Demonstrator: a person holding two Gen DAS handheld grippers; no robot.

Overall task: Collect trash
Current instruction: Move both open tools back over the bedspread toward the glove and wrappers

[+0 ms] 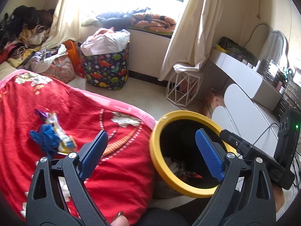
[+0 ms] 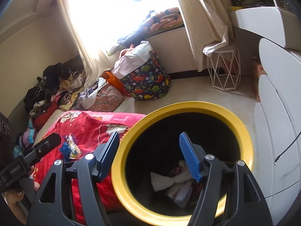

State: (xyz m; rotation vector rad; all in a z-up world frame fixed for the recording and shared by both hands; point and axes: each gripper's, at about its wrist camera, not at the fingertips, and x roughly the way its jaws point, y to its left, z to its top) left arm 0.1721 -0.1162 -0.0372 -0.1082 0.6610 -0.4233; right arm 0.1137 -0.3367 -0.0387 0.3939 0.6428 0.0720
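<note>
A yellow-rimmed black bin stands against the bed's edge, with wrappers and red scraps in its bottom. My left gripper is open and empty, one finger over the red blanket, the other over the bin's mouth. On the blanket to its left lie a blue glove, a crumpled snack wrapper and a purple wrapper. My right gripper is open and empty above the bin's rim. White crumpled trash lies inside the bin. The glove and wrappers appear at the left.
A dinosaur-print basket full of clothes stands on the floor by the window. A white wire stool and white cabinets sit to the right. Piled clothes fill the far left corner. A cable hangs down the cabinet.
</note>
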